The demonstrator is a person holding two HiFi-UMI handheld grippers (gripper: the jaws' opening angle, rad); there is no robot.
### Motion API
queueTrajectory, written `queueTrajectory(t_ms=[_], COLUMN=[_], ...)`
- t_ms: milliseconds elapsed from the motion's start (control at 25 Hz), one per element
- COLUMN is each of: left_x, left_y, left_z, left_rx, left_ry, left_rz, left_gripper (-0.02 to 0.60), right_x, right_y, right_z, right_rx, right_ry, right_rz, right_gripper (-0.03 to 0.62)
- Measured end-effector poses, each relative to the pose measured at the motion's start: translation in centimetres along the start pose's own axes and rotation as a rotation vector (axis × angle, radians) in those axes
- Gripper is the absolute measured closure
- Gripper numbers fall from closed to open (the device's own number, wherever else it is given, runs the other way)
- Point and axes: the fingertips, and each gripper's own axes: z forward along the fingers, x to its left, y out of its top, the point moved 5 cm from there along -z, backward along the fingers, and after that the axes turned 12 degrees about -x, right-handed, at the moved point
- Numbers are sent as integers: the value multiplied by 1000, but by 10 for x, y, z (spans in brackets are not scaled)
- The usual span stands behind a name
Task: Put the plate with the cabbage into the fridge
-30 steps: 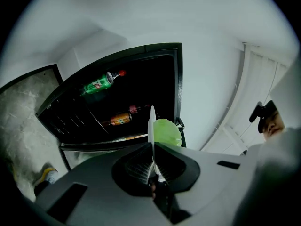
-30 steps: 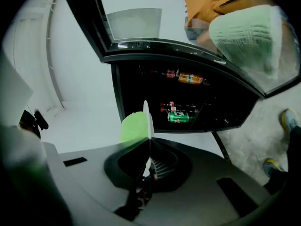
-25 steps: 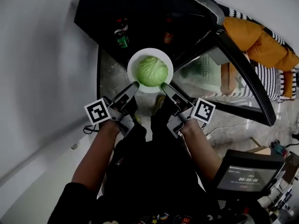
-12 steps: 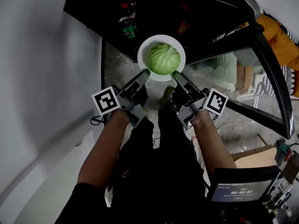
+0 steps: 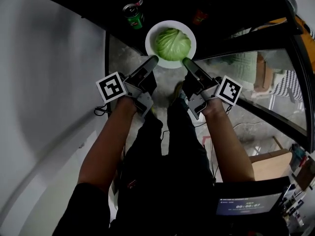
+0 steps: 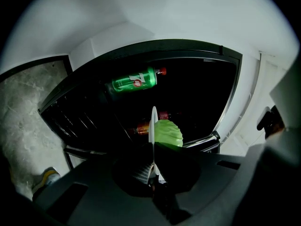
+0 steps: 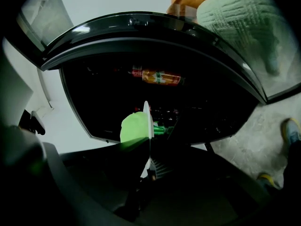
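- L tool [image 5: 151,59]: jaws pinched on near-left rim of plate [image 5: 150,36].
- Plate w/ cabbage [image 5: 172,43] on it is held at mouth of open fridge [image 5: 83,4]; green can [image 5: 133,16] inside, just far-left of it.
- R tool [image 5: 186,61]: jaws pinched on near-right rim; glass door [image 5: 246,68] to right.

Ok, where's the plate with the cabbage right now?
Head view, top centre: the plate is held by its near rim between the left gripper and right gripper, at the open fridge's mouth, just right of a green can.
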Motion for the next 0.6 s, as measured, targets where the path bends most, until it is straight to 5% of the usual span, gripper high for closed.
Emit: queueTrajectory(t_ms=[600], left_x=[-1], left_y=[-2], left_z=[2], left_rx=[-14], left_ry=[9], left_rz=[-1], left_gripper=[568], right_x=[1], right_y=[0], right_z=[0], right_rx=[-6], right_ry=[-24], right_rz=[6], right_gripper=[579])
